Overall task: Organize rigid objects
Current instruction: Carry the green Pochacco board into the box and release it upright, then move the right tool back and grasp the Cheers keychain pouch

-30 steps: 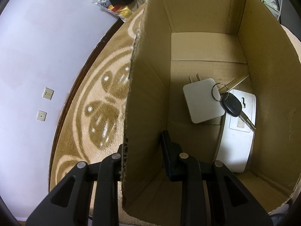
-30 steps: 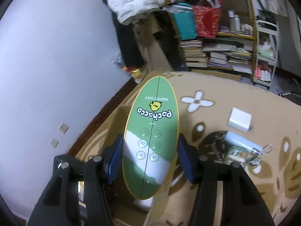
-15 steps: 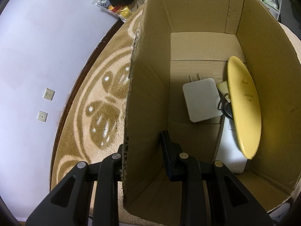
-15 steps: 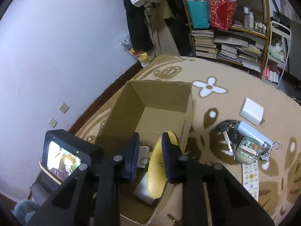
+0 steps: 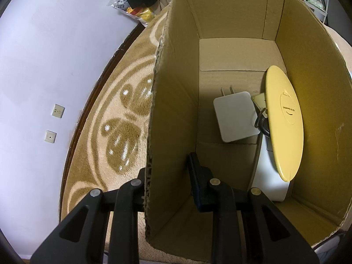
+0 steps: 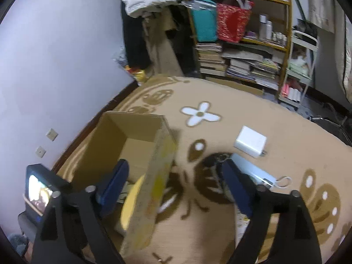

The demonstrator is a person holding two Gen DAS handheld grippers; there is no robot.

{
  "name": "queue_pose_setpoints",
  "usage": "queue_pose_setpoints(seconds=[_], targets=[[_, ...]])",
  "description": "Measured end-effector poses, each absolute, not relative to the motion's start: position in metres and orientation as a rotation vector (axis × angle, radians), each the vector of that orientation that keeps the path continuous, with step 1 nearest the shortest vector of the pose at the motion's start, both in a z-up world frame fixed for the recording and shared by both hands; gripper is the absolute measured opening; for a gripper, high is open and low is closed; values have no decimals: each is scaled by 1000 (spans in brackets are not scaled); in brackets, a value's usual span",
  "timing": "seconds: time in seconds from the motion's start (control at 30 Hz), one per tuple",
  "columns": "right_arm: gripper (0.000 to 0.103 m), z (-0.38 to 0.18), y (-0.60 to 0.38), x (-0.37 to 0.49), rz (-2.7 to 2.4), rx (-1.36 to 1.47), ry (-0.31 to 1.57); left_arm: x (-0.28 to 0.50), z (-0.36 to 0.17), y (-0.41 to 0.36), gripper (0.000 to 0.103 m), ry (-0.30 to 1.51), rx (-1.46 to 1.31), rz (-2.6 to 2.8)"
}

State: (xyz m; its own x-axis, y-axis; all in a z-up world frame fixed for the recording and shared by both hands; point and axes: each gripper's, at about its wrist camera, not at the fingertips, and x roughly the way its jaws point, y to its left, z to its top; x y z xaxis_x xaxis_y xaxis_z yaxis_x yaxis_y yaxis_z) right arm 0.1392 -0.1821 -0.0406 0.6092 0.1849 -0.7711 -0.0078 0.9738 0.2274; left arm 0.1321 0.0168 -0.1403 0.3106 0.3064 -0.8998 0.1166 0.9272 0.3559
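My left gripper (image 5: 169, 173) is shut on the left wall of the open cardboard box (image 5: 176, 101), one finger outside and one inside. In the box a yellow-backed oval pad (image 5: 283, 123) leans on the right wall, over a white flat device (image 5: 268, 180). A white charger (image 5: 235, 116) lies on the box floor, and a dark key fob (image 5: 261, 121) peeks out beside it. My right gripper (image 6: 176, 184) hovers open above the box's near wall (image 6: 154, 171), holding nothing. The oval pad's yellow edge (image 6: 132, 198) shows inside.
On the beige patterned carpet (image 6: 275, 114) to the right of the box lie a second white charger (image 6: 250, 142) and a pale blue power bank (image 6: 257, 173). A loaded shelf (image 6: 242, 50) stands at the back. The purple wall (image 5: 55, 55) runs along the left.
My right gripper carried the oval pad into the box, let go of it, opened wide and drew back up. The pad now leans on the right wall. The left gripper has not moved.
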Motion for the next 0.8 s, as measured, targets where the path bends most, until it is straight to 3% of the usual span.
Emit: queue_pose_setpoints(seconds=[0.1,0.8], targets=[[103,-45,-192,142,95,216,910,132,-141,17,25,1260,388,130],[103,-145,-247,167,-82,267,1140,133,-142,16,25,1267,380,129]])
